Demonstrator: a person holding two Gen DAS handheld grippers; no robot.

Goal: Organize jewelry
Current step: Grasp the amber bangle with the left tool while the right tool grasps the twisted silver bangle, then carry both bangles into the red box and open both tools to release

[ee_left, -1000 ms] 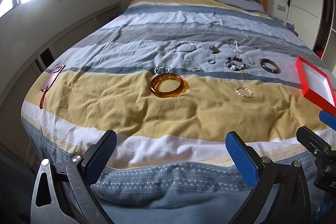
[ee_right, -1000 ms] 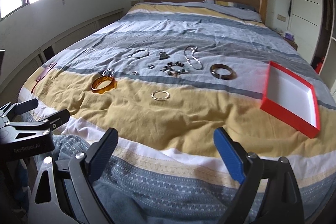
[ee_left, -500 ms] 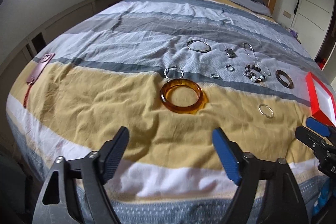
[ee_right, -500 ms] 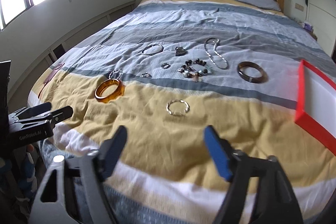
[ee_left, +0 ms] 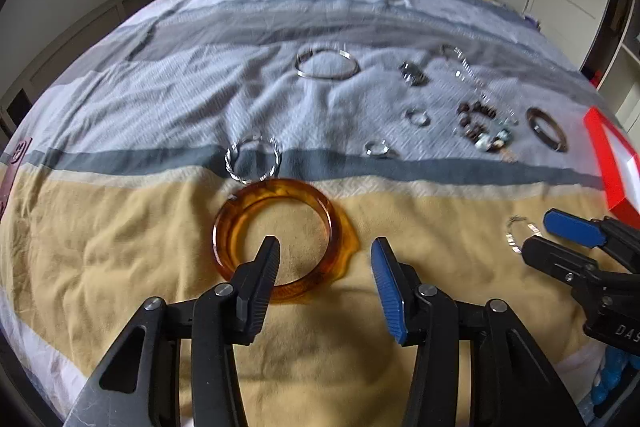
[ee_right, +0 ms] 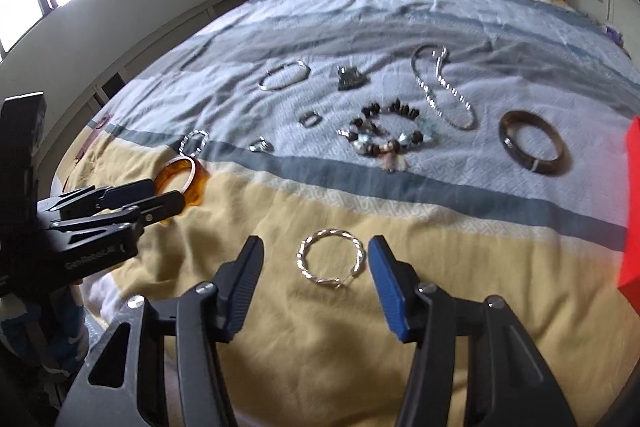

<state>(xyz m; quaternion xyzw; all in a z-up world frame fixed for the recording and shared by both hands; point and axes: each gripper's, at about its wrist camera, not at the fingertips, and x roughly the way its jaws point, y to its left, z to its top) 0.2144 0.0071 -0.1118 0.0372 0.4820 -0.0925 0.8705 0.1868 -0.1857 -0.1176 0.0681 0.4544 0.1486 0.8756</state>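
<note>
Striped bedspread (ee_left: 120, 267), left gripper (ee_left: 324, 263) now spread over amber bangle (ee_left: 276, 235), right gripper (ee_right: 316, 263) spread around twisted silver ring (ee_right: 331, 263)

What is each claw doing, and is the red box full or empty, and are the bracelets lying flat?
Left claw: open, over the near edge of the amber bangle, not gripping.
Right claw: open, either side of the twisted silver bracelet, not gripping.
Amber bangle: flat on the bed.
Twisted silver bracelet: flat on the bed.
Dark bangle: flat.
Bead bracelet: lying loose.
Red box: open; inside mostly out of view.
</note>
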